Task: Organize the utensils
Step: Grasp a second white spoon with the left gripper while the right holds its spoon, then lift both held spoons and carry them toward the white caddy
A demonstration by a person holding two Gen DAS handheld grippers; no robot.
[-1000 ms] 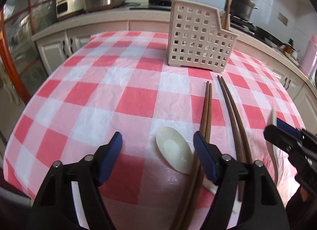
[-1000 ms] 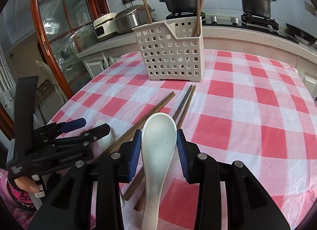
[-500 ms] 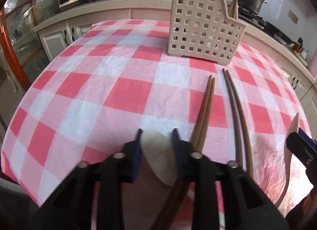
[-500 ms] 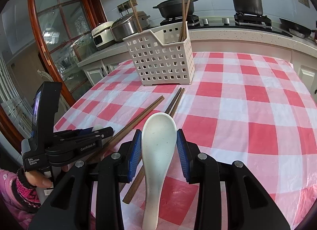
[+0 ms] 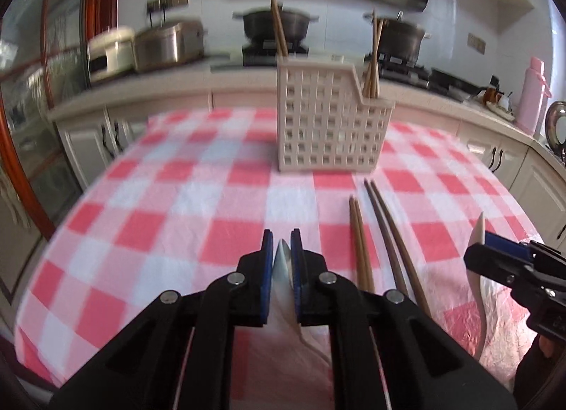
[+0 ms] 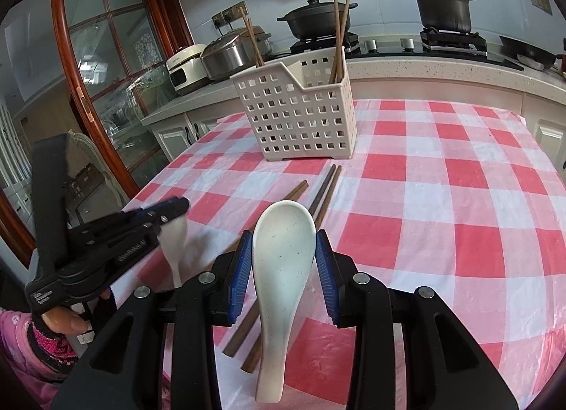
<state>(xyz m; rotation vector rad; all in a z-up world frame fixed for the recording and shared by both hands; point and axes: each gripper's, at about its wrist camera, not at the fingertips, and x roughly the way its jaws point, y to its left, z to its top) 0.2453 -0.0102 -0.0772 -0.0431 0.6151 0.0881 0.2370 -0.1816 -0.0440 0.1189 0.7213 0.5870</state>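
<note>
My left gripper (image 5: 282, 261) is shut on a white ceramic spoon (image 5: 283, 268), held edge-on above the checked tablecloth; it also shows in the right wrist view (image 6: 175, 240). My right gripper (image 6: 284, 251) is shut on a second white spoon (image 6: 283, 254), bowl forward, lifted above the table; it appears at the right of the left wrist view (image 5: 477, 268). A white perforated utensil basket (image 6: 300, 116) stands at the far middle of the table with several chopsticks (image 6: 338, 39) upright in it. Two pairs of brown chopsticks (image 5: 375, 240) lie on the cloth in front of the basket.
The table has a red and white checked cloth (image 6: 460, 233). Behind it runs a counter with a stove, two black pots (image 6: 444, 7), a steel cooker and a white rice cooker (image 6: 185, 67). A pink bottle (image 5: 534, 92) stands at the far right. A glass door (image 6: 88, 74) is at the left.
My left gripper closed on the spoon that lay on the cloth and lifted it, turned on edge. The right gripper has kept hold of its spoon and risen a little.
</note>
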